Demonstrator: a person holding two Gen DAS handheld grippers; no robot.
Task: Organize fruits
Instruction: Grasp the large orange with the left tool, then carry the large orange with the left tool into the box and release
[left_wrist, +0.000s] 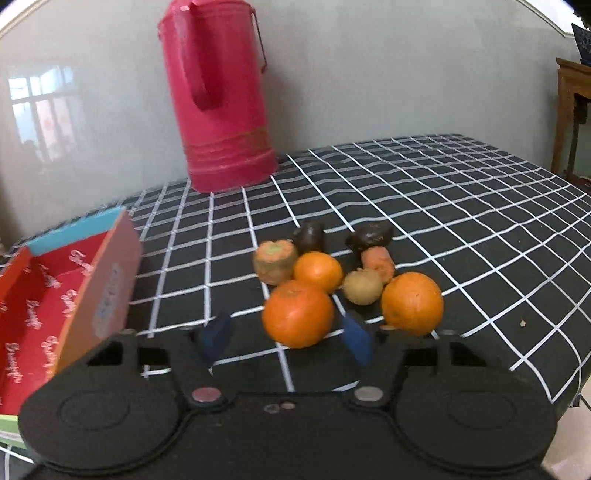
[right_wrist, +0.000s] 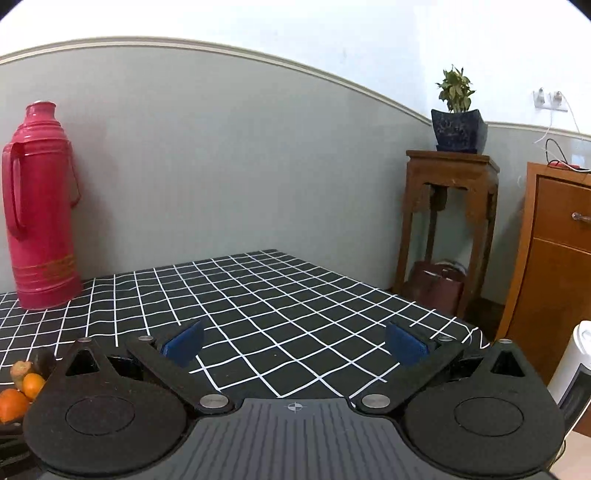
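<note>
Left gripper (left_wrist: 286, 341) is seen with jaws spread apart, nothing held; the blue pads (left_wrist: 357, 341) sit low over the checked tablecloth (left_wrist: 461, 206). The nearest orange (left_wrist: 297, 314) lies just ahead of the gap, between the two pads' lines, slightly toward the right pad; contact cannot be confirmed. A second large orange (left_wrist: 412, 303) is placed right of the right pad, outside the jaws. Behind them a cluster is seen: a smaller orange (left_wrist: 318, 271), a kiwi (left_wrist: 362, 286), a cut fruit with a green top (left_wrist: 275, 261), an orange-pink lumpy fruit (left_wrist: 378, 261), and two dark fruits (left_wrist: 310, 235) at the back; all are touching or just beside each other. A red open box (left_wrist: 55, 295) sits to the left of the left pad, well apart from the fruit. A pink thermos (left_wrist: 221, 96) stands at the far edge against the wall. Right gripper (right_wrist: 293, 345) is shown wide open and empty, over bare tablecloth, with the fruit pile only at the lower left edge of its view. A potted plant (right_wrist: 458, 122) on a wooden stand (right_wrist: 448, 206) is seen beyond the table.
</note>
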